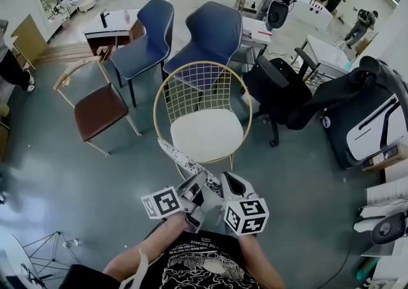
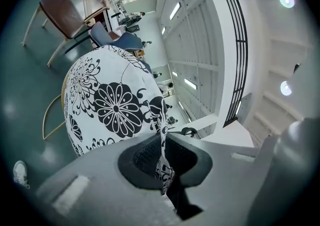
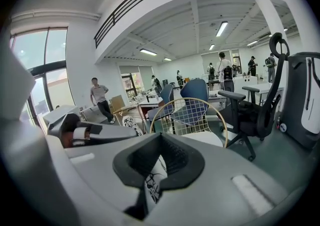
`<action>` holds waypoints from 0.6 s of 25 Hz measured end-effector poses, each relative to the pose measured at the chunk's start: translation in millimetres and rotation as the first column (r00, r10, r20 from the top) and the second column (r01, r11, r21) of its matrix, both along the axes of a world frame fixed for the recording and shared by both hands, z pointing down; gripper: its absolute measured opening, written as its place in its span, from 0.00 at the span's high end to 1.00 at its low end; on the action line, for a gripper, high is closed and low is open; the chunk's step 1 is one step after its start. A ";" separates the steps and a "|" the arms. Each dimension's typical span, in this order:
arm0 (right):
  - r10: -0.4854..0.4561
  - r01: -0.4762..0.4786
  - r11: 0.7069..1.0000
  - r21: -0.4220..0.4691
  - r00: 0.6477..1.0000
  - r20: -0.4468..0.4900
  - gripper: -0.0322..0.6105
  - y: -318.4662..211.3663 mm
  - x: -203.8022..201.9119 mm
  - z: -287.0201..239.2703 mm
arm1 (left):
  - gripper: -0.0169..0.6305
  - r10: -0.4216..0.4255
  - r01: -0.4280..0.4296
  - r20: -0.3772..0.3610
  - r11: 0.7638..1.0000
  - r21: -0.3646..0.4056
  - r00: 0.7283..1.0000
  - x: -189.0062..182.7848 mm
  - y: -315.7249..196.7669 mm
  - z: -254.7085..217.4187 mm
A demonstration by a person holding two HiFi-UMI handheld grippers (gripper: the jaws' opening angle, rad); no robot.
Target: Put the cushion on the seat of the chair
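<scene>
A person stood on a grey-green floor (image 1: 76,173) holding two grippers close together at waist height. Both gripped one edge of a round white cushion (image 1: 185,165) printed with black flowers.

The left gripper (image 1: 196,187) had its jaws nearly together, pinching a thin fold of the cushion's fabric. In the left gripper view the cushion bulged out beyond the jaws and filled the middle of the picture. The right gripper (image 1: 224,185) was clamped in the same way, with patterned fabric showing between its pads in the right gripper view.

From the head view the cushion appeared edge-on and upright, held in the air. It reached from the grippers toward the front left rim of the chair (image 1: 191,83), and was not on the seat. The chair had a round gold wire back and a bare white seat (image 1: 207,134).

Behind it stood two blue chairs (image 1: 213,32). A brown chair (image 1: 99,110) was at the left and a black office chair (image 1: 284,93) at the right.
</scene>
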State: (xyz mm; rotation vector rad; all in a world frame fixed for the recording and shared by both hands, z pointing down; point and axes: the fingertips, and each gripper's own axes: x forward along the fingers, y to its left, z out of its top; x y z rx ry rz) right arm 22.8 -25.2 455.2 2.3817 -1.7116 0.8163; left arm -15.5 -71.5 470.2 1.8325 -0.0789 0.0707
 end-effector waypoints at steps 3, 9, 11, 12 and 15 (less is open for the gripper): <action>-0.028 0.028 1.000 0.010 1.000 0.009 0.95 -10.7 15.2 3.1 | 0.95 -0.031 0.031 0.001 0.999 0.011 1.000 13.6 -11.9 0.8; -0.125 0.124 0.992 0.037 0.992 0.025 0.95 -27.6 65.7 -0.6 | 0.95 -0.132 0.131 0.021 0.991 0.022 0.991 56.9 -25.2 0.9; -0.157 0.156 0.987 0.039 0.987 0.031 0.95 -34.4 79.2 -1.7 | 0.95 -0.159 0.158 0.022 0.987 0.027 0.987 68.8 -29.8 -1.0; -0.173 0.172 0.984 0.039 0.984 0.035 0.95 -37.3 86.6 -1.4 | 0.95 -0.173 0.172 0.023 0.985 0.026 0.985 75.4 -31.9 -0.8; -0.221 0.220 0.975 0.041 0.974 0.044 0.95 -46.2 112.3 -1.5 | 0.95 -0.224 0.224 0.019 0.974 0.021 0.974 98.2 -40.2 -1.7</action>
